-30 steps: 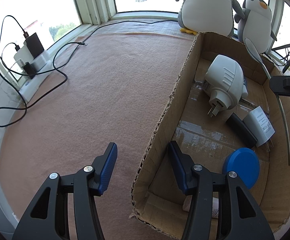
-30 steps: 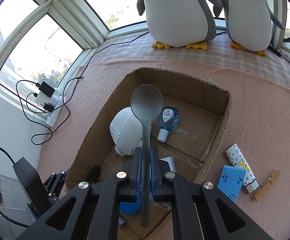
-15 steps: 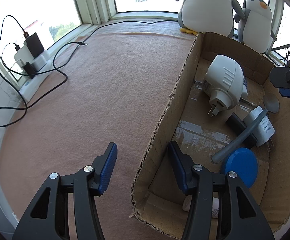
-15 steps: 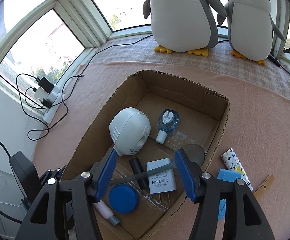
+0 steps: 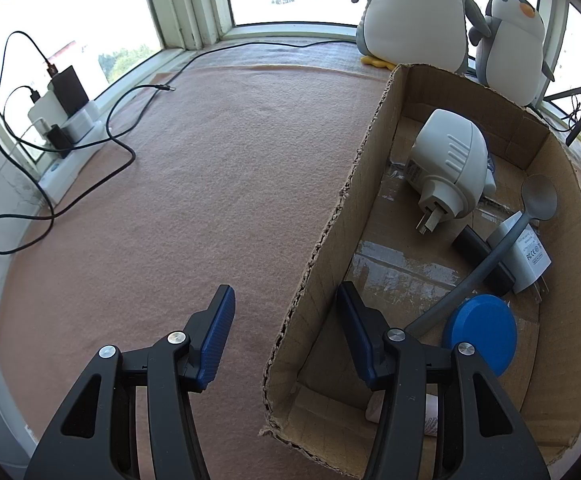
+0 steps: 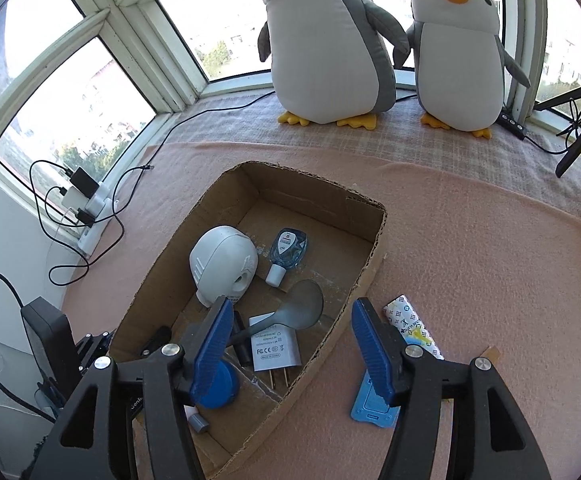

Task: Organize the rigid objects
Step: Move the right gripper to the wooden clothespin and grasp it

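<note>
**Spoon in box, both grippers released**

Left wrist view: the left gripper is seen spread wide, empty, straddling the near wall of the cardboard box. At right of frame the grey spoon is lying across the white charger.

Right wrist view: the right gripper is spread apart, nothing held, at lower centre. The spoon is resting inside the box, bowl beside the white plug-in device.

Sunlit bay windows wrap a pink blanket.
</note>
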